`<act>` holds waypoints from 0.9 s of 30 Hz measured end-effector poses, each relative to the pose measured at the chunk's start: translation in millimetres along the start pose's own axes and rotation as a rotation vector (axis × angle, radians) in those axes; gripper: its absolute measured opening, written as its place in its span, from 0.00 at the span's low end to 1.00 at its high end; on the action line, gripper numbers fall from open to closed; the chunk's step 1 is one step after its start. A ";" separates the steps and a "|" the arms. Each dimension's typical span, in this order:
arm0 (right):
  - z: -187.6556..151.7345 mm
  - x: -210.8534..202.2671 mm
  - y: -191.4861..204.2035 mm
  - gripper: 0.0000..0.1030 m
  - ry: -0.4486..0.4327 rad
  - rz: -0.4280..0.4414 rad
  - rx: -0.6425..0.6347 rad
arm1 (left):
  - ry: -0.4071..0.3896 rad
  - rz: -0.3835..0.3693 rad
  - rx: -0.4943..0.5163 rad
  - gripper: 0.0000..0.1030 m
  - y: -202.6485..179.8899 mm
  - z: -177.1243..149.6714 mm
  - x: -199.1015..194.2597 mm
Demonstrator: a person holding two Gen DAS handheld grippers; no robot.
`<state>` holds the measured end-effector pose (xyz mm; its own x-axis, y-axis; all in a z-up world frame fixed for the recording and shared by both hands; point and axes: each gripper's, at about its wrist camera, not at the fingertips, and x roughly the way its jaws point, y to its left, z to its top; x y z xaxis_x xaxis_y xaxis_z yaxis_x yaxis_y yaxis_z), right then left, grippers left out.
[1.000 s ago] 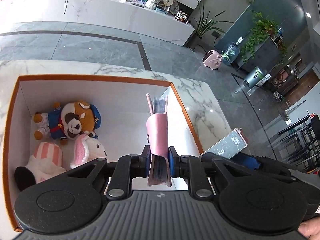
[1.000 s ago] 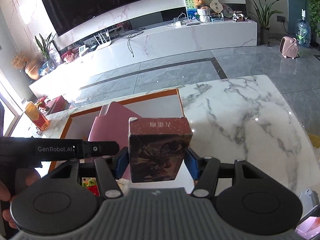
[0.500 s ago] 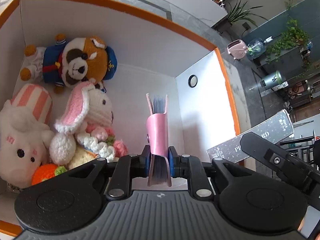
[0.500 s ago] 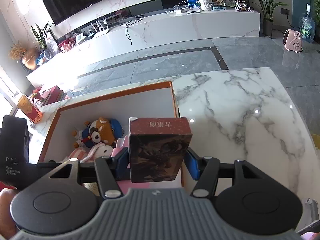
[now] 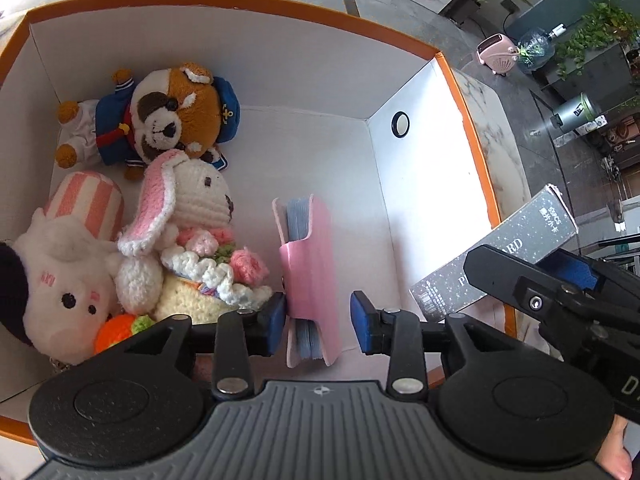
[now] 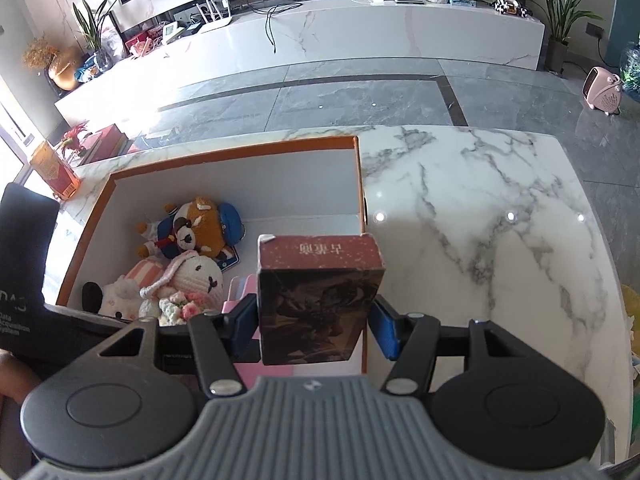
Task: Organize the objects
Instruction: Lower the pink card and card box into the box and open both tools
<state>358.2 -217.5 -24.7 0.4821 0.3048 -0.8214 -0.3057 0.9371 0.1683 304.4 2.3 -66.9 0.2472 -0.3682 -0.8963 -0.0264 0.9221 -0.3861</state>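
My left gripper [image 5: 318,318] is open inside the orange-rimmed white box [image 5: 404,200]. A pink card holder [image 5: 310,276] stands between its jaws, touching the left pad, with a gap to the right pad. My right gripper [image 6: 316,326] is shut on a dark red card box [image 6: 318,298], held above the box's right wall [image 6: 360,184]. That card box also shows in the left wrist view [image 5: 500,254], with the right gripper [image 5: 560,292]. The pink holder shows low in the right wrist view [image 6: 240,292].
Plush toys fill the box's left side: a raccoon in a blue sailor suit [image 5: 160,120], a crocheted rabbit [image 5: 192,216] and a white plush [image 5: 60,280]. The marble table [image 6: 500,220] extends right of the box. An orange pack [image 6: 54,170] stands far left.
My left gripper has lowered deeper into the box and its jaws have opened, letting go of the pink card holder. My right gripper still holds the card box, moved slightly over the box.
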 end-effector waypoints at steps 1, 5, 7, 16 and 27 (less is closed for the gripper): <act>0.4 0.1 1.3 0.60 0.006 -0.003 -0.009 | -0.003 -0.006 0.006 0.39 1.5 0.1 -3.7; 3.4 2.8 5.7 0.60 0.033 -0.009 -0.037 | -0.079 0.002 0.091 0.32 3.3 -4.3 -26.6; 6.4 4.6 8.0 0.60 0.047 -0.014 -0.046 | -0.132 0.046 0.165 0.29 -0.5 -5.7 -38.8; 22.1 30.2 40.2 0.60 0.194 -0.055 -0.199 | -0.207 0.097 0.337 0.25 -7.5 -10.9 -50.9; 20.7 93.5 67.3 0.60 0.455 -0.198 -0.320 | -0.186 0.057 0.329 0.25 9.2 -1.8 -42.7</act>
<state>399.7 -122.4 -79.0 0.1766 -0.0409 -0.9834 -0.5123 0.8493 -0.1273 291.9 26.2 -32.6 0.4269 -0.3150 -0.8476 0.2600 0.9405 -0.2186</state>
